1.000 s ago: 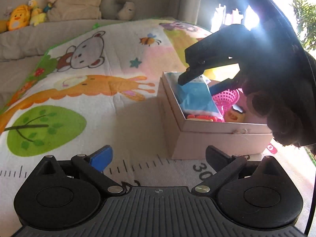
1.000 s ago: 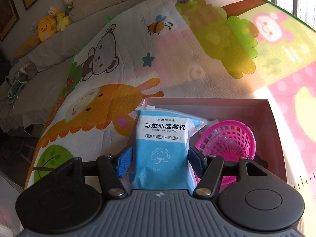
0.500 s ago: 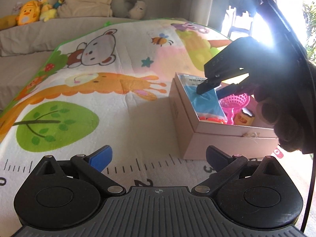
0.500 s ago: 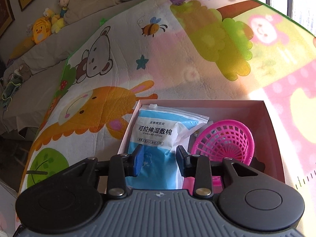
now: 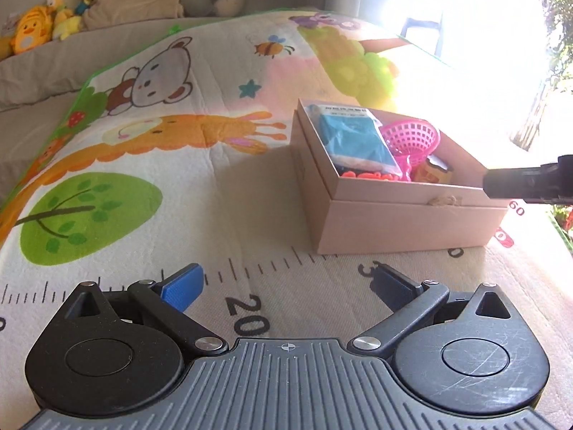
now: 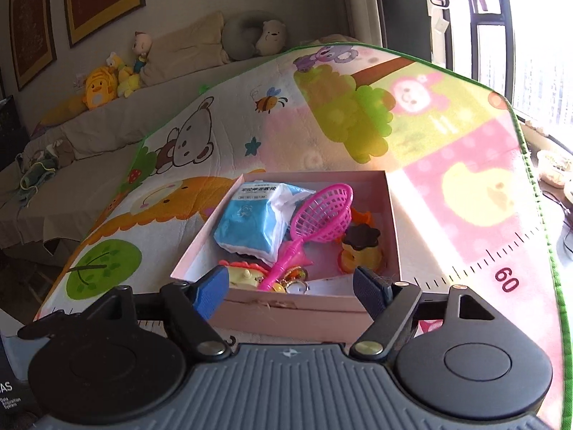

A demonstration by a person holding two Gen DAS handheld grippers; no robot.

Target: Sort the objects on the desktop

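Playmat (image 6: 447,150) bears box (image 6: 286,313); plush toys (image 6: 96,87) behind.

— What sort of place am I looking into?

— A home, I'd say a living room. I see a grey sofa (image 6: 107,132) along the wall with plush toys (image 6: 96,87) and a cushion (image 6: 186,48) on it, and framed pictures (image 6: 104,0) hang above.

— Anything else?

— A children's play mat (image 6: 322,136) printed with cartoon animals and a height ruler, and a window (image 6: 530,36) on the right.
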